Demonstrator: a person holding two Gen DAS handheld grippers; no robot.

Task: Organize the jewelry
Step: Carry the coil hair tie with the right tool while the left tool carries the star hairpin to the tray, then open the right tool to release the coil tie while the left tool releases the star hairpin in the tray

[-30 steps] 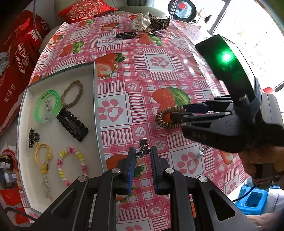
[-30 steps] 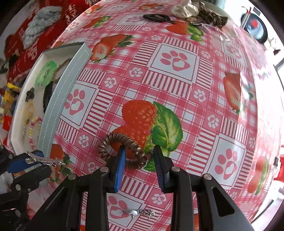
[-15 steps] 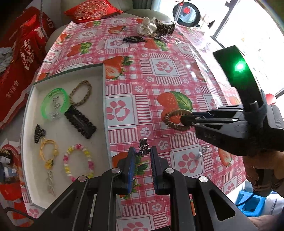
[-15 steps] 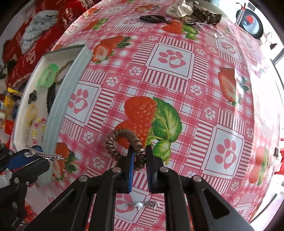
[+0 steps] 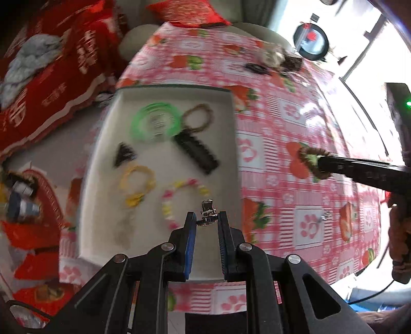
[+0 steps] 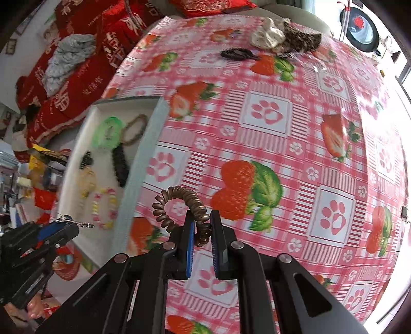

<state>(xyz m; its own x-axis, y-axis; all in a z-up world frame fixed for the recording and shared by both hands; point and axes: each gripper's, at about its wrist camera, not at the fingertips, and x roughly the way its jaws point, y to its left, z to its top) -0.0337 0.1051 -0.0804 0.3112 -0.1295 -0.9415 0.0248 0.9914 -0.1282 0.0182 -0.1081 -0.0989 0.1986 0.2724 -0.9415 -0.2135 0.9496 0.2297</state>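
- While the left gripper (image 5: 207,221) pinches a small silver clip (image 5: 207,212) in narrow fingers, it hangs over the tray (image 5: 97,159), near corner.
- Right gripper (image 6: 201,226) clamps the brown coil tie (image 6: 179,205) above the tabletop (image 6: 295,144); tray lies leftward.
- Clip's axis seemingly points forward; blurred.

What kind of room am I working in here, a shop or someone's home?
Most likely a home living or dining area: a table with a strawberry-and-paw-print tablecloth, a red embroidered cushion on seating behind it, and red bedding or bags piled alongside.
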